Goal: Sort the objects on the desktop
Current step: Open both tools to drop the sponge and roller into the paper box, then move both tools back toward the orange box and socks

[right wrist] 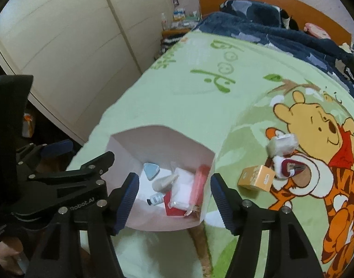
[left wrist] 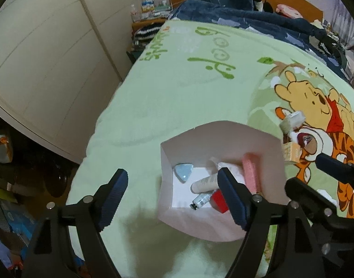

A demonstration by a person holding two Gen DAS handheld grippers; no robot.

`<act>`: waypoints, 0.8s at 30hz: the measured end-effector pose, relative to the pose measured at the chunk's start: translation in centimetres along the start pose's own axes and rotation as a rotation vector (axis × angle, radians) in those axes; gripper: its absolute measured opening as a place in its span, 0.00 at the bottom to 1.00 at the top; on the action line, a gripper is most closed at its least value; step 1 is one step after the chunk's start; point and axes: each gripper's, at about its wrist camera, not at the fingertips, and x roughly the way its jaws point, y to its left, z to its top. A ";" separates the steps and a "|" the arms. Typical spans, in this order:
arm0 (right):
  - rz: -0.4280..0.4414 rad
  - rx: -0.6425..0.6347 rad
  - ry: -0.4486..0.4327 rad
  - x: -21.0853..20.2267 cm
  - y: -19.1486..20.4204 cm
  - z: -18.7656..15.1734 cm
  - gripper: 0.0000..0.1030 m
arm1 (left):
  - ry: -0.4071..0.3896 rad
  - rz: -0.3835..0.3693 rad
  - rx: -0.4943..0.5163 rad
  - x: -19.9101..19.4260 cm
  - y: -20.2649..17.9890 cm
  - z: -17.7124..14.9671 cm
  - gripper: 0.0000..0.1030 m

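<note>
Our left gripper [left wrist: 171, 195] hangs with its jaws spread wide and nothing between the pads, one finger outside the near wall of the open white paper box [left wrist: 258, 139] and one over its inside. Our right gripper [right wrist: 174, 200] is likewise parted and empty, straddling the same box's near right corner.

Inside the box lie a red flat packet [right wrist: 174, 209], a small silver-grey tube with a black cap [right wrist: 155, 199], a beige tube [right wrist: 161, 183], a clear plastic pouch of white pads [right wrist: 182, 188], a pink translucent stick [right wrist: 200, 183] and a pale blue rounded-triangle piece [right wrist: 150, 170].

Beyond the box, on the green cartoon-print blanket [right wrist: 177, 106], three things are not yet sorted: a small orange cardboard carton [right wrist: 255, 178], a dark red clip [right wrist: 292, 168] just behind it and a whitish wrapped block [right wrist: 282, 144] farther off.

We judge that a drop into the box is done and the next pick is due. The right gripper is nearest; it should reach to the carton and close across its narrow sides.
</note>
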 end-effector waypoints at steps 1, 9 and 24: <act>0.001 0.005 -0.020 -0.8 -0.2 -0.1 0.64 | -0.010 -0.003 0.000 -0.7 -0.2 0.0 0.78; -0.031 0.075 -0.114 -6.7 -3.0 -3.8 0.64 | -0.065 -0.072 0.045 -5.5 -4.1 -1.9 0.78; -0.243 0.300 -0.009 -10.9 -12.8 -17.1 0.64 | -0.002 -0.278 0.288 -8.0 -17.3 -10.3 0.78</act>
